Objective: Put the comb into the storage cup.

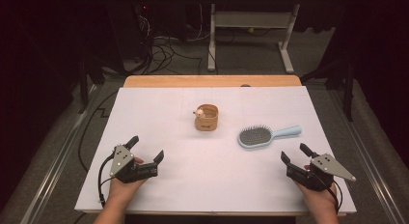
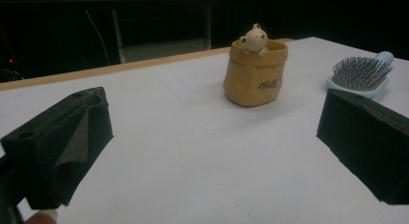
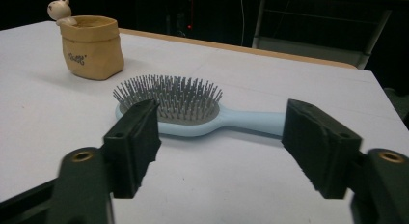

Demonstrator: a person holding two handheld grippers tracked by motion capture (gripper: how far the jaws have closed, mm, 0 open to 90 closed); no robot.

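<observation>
A light blue hairbrush (image 1: 258, 136) with grey bristles lies bristles-up on the white table top (image 1: 159, 113), its handle pointing right. A tan sack-shaped pot (image 1: 207, 118) with a small figurine on its rim stands near the middle. My left gripper (image 1: 146, 147) rests at the near left, open and holding nothing. In the left gripper view its jaws (image 2: 214, 110) frame the pot (image 2: 255, 74), with the brush (image 2: 361, 74) at the right. My right gripper (image 1: 294, 152) sits at the near right, open, a short way in front of the brush (image 3: 173, 105). The pot (image 3: 91, 48) stands behind at left.
A wooden strip (image 1: 212, 81) edges the table's far side. Beyond it, on the floor, are a white desk frame (image 1: 251, 21) and tangled cables (image 1: 164, 50). Bare white surface lies between the two grippers and around the pot.
</observation>
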